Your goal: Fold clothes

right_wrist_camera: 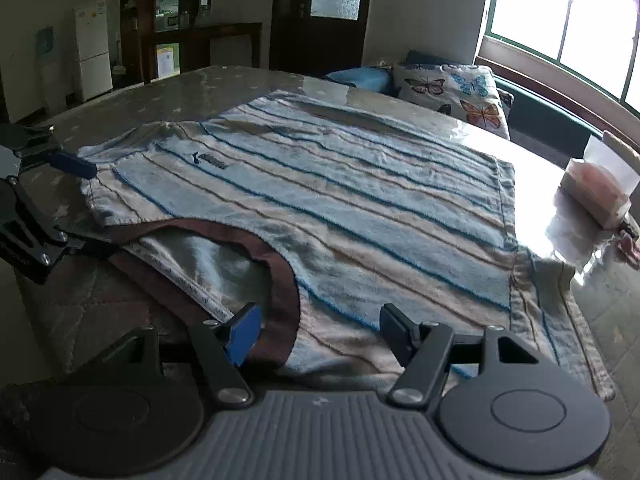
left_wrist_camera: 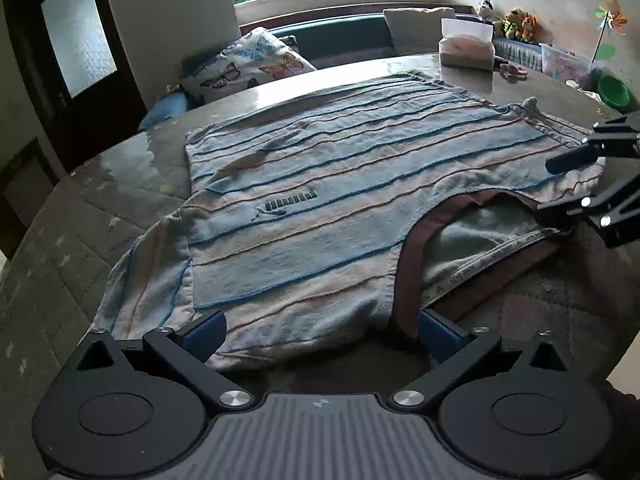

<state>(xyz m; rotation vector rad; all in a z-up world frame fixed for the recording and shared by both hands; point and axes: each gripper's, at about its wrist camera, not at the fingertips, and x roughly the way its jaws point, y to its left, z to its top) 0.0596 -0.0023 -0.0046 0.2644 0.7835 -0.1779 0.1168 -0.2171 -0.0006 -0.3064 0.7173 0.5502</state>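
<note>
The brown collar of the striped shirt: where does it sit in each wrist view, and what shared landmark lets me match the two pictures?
Left wrist view: the brown collar is lower right, curving down to the left gripper's right finger.
Right wrist view: the collar is lower left of centre, ending by the right gripper's left finger.
Shared landmark: the butterfly pillow beyond the table's far edge.

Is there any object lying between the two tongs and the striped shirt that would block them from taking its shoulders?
Nothing visible blocks them. The left tongs and the right tongs are both open, each at the shoulder edge of the shirt beside the brown collar. The tissue pack sits far off on the table.
</note>
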